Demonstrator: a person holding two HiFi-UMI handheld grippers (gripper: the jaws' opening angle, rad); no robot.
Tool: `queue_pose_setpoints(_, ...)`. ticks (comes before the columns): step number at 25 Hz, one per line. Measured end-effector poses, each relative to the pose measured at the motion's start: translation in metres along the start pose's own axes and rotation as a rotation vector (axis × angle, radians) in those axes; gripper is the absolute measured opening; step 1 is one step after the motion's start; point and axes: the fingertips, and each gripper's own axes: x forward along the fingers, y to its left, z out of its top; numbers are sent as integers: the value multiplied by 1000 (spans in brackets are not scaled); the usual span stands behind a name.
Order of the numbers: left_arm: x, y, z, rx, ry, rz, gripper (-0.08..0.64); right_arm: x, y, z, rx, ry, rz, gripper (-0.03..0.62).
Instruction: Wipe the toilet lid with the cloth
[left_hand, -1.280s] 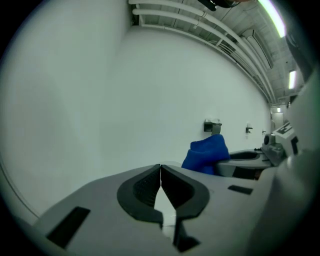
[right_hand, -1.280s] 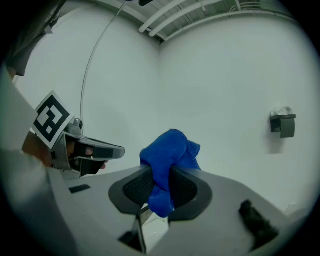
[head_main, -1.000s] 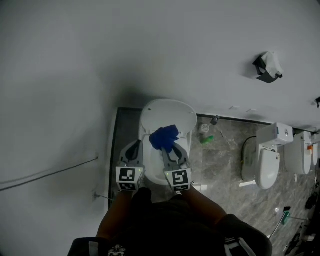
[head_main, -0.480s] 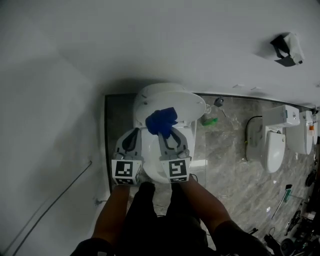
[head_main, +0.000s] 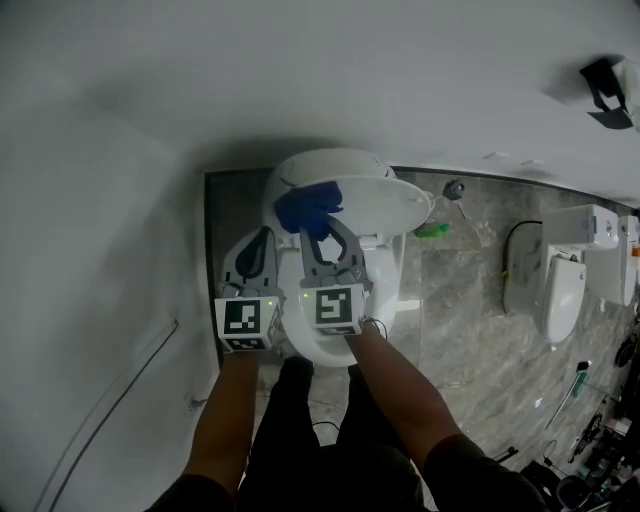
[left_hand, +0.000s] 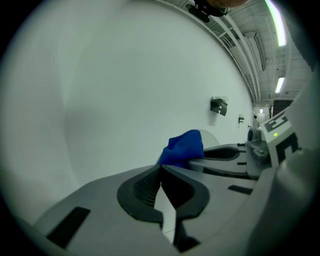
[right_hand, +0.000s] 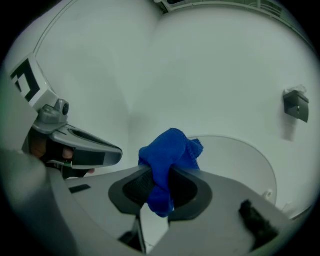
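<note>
**A:** What's the person wearing here?

**B:** They're wearing all dark stuff. Black sleeves (head_main: 470, 468) are showing at the near edge, with dark trousers (head_main: 300, 440) between them.

**A:** And the tools?

**B:** The left gripper (head_main: 264, 236) and right gripper (head_main: 318, 228) are both sporting light grey plastic shells with curved black ribbed pads (left_hand: 145, 186) inside. Each one's carrying a marker cube (head_main: 247, 320) at its near end. It's white with black squares, and a tiny green light is glowing on it.
</note>
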Motion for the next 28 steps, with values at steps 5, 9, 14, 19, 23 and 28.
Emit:
queue_pose_setpoints(5, 13, 0, -9, 3, 13, -11, 12, 14, -7, -10, 47, -16, -25, 83)
queue_pose_setpoints(9, 20, -11, -12, 8, 12, -39, 11, 10, -22, -12, 27, -6, -59, 83)
queue_pose_setpoints(14, 33, -28, -11, 9, 10, -80, 12, 4, -50, -22, 61, -22, -119, 83)
queue_pose_setpoints(19, 41, -46, -16, 1, 11, -112, 11, -6, -83, -31, 54, -10, -178, 83)
queue_pose_setpoints(23, 50, -70, -16, -13, 9, -150, 12, -21, -117, -44, 66, 12, -247, 83)
queue_pose_setpoints(28, 59, -101, -20, -22, 11, -186, 11, -39, -149, -66, 87, 45, -325, 83)
